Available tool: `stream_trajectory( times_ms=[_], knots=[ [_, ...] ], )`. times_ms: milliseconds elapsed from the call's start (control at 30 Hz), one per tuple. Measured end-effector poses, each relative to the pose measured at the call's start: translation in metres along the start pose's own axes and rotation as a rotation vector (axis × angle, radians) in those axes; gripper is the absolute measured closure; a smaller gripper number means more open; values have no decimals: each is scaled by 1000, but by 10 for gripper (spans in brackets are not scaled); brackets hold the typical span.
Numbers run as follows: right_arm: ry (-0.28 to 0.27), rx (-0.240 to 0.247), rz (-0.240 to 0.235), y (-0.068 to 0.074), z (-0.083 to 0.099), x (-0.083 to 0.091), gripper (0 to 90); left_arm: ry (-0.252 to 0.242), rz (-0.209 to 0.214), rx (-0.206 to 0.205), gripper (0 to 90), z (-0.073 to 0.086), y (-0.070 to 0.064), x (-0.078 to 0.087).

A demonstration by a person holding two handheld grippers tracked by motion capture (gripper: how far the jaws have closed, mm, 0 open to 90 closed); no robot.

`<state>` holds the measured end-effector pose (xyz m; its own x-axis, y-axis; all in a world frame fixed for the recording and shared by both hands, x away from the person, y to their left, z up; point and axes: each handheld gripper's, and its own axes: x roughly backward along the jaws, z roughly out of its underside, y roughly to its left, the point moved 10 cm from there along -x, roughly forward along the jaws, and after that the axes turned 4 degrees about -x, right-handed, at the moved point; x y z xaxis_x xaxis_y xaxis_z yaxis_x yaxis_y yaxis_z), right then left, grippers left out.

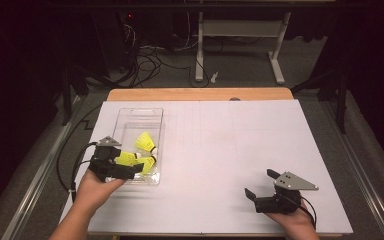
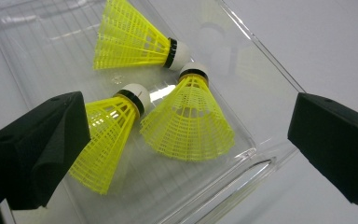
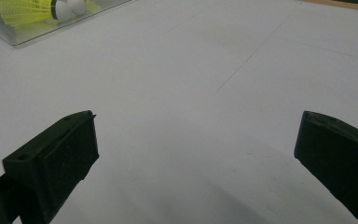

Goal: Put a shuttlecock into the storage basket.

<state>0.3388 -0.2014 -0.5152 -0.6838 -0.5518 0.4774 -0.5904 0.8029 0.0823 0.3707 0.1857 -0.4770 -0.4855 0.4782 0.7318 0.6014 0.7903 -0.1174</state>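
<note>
Left hand-held gripper (image 2: 186, 140) hangs wide open, gripping nothing, over three yellow shuttlecocks (image 2: 189, 119) lying inside the clear tray (image 2: 261, 63) (ready to pick one); right hand-held gripper (image 1: 260, 190), also open and empty, waits well apart from the tray

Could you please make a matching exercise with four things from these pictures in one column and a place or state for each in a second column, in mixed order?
Things:
1. left gripper
2. right gripper
3. yellow shuttlecocks
4. clear plastic tray

Places or states:
a. lying on their sides inside the tray
b. open, over bare white table at the near right
c. on the left part of the table, holding three things
d. open, at the tray's near end, jaws on either side of the shuttlecocks

Pairs: 1-d, 2-b, 3-a, 4-c
</note>
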Motion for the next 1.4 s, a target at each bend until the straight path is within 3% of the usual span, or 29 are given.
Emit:
stream_trajectory(
  times_ms=[167,300,500,800,1067,1167,1400],
  knots=[
    [0,-1,2,0,0,-1,1,-75,7,2,4,3,-2,1],
    [-6,-1,4,-1,-1,-1,1,-142,27,-21,6,6,-4,1],
    [-14,-5,13,-3,-2,0,1,-225,19,-43,7,7,-5,9],
    [-39,-11,20,-3,-6,1,1,-332,43,-35,21,11,-13,21],
    [-81,-22,33,-5,-12,6,1,-333,49,-66,19,28,-15,18],
    [-91,-24,36,-5,-14,8,1,-320,59,-59,10,34,-16,15],
    [-106,-11,38,-4,-15,11,1,-359,72,-57,6,32,-18,15]
  ],
)
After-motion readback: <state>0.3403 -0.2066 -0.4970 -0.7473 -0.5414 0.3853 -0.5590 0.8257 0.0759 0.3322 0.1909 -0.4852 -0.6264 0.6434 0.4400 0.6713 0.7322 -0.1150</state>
